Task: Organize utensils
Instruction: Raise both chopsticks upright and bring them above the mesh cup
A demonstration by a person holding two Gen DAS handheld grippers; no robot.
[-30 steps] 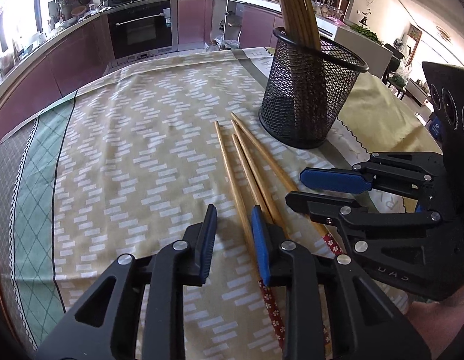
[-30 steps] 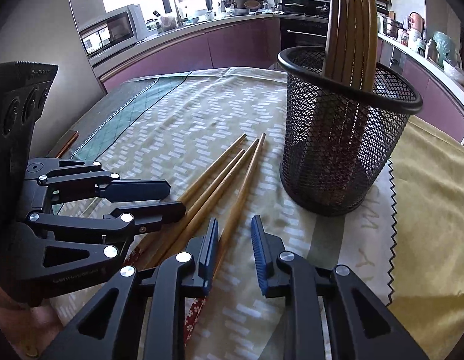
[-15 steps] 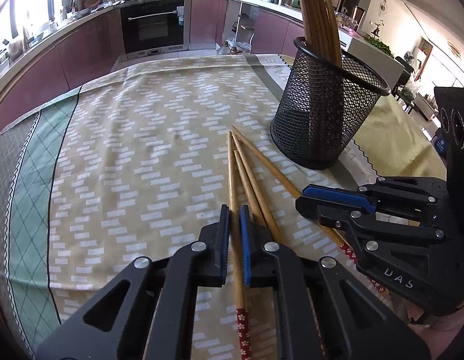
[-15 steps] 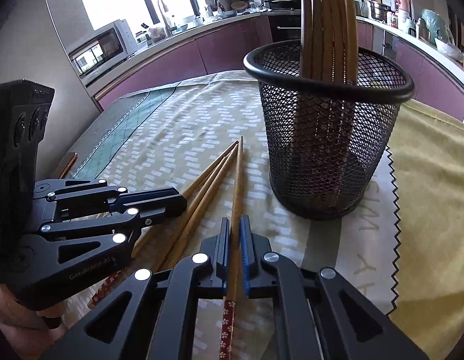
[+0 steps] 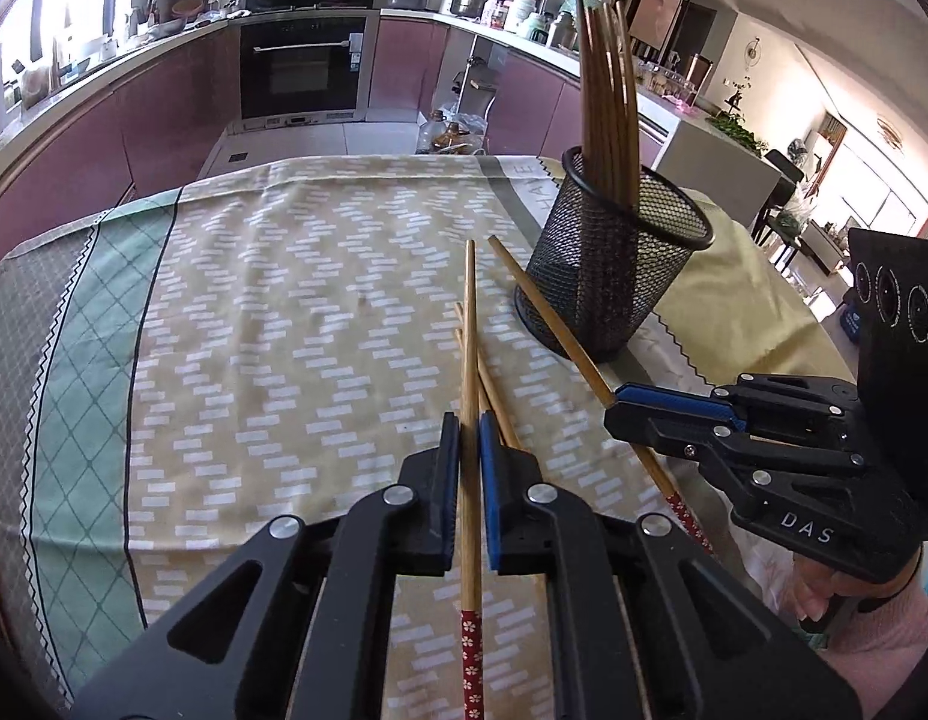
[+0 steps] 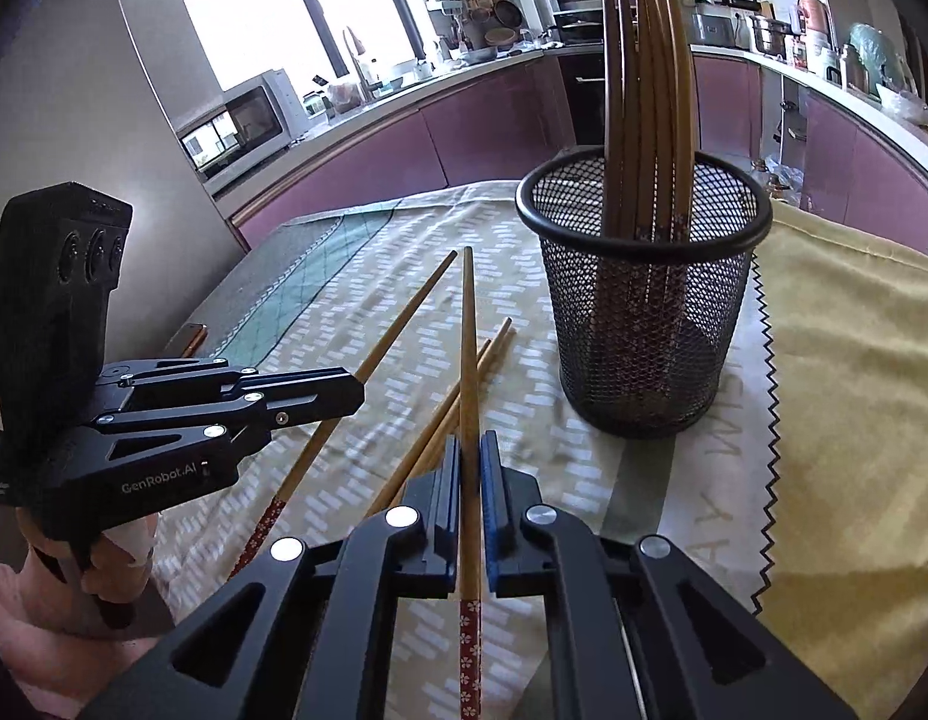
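So both grippers have a chopstick each right now. The left gripper point(image 5: 470, 420) is clamped on a long bamboo chopstick with a red flowered end point(image 5: 470, 360), which runs straight out between its blue pads, tip raised off the cloth. The right gripper point(image 6: 470, 441) is clenched the same way on its own matching bamboo chopstick point(image 6: 467, 348), red patterned end sticking back toward the camera.

Two more plain-tipped bamboo chopsticks point(image 6: 464, 384) lie loose on the beige patterned tablecloth point(image 5: 284, 330) covering the bench, crossing under the held ones. The round black wire-mesh holder point(image 6: 644, 324) stands upright just beside them, on the right in both views, and it's already got a bundle of darker brown chopsticks point(image 6: 647, 90) standing inside, leaning against the rim.

From the left wrist view, the right gripper's chopstick tip reaches up near the base of the holder. I can't tell whether it actually touches.
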